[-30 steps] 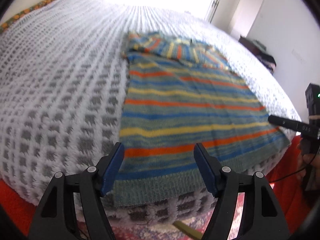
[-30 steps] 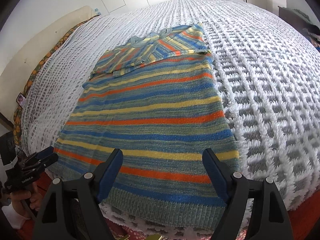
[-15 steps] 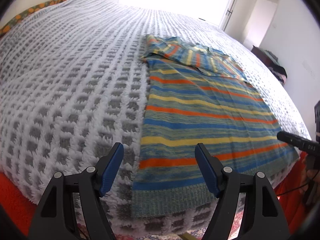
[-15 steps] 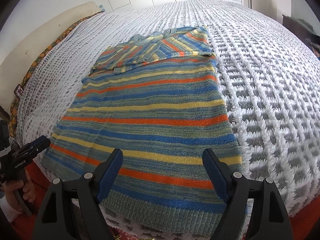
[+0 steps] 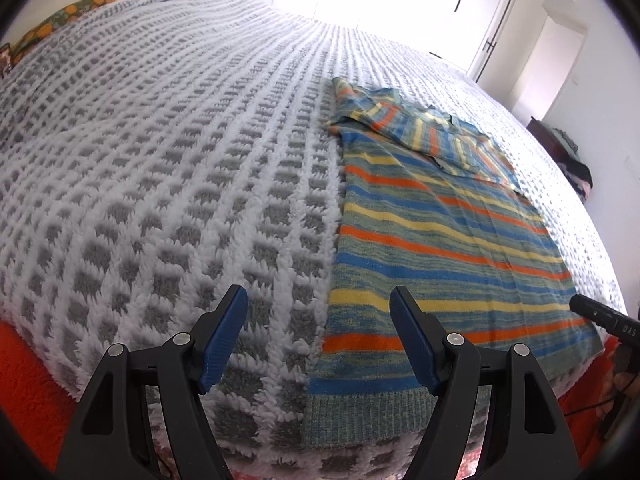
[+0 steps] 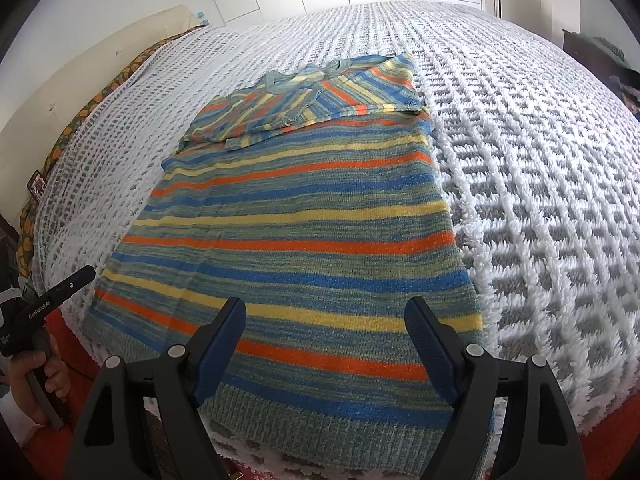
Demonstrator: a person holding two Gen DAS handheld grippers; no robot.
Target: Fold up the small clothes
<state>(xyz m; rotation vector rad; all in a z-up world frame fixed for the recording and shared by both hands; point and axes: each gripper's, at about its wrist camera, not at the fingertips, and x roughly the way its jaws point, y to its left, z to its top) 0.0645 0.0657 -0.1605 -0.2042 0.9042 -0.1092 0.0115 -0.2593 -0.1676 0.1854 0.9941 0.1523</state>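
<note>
Both hand-held grippers, left (image 5: 318,340) and right (image 6: 326,350), gape wide apart near the striped sweater's (image 6: 304,240) hem; pinching the fluffy bedspread (image 5: 160,180) too could spoil the fold.

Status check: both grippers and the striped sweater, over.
Left gripper open, empty, at the hem's left corner. Right gripper open, empty, over the hem. Striped knit sweater flat on white-and-grey waffle bedspread, sleeves folded in. Nothing in the way.

Blue-orange-yellow striped sweater (image 6: 304,240), white-grey blanket (image 6: 540,184)
</note>
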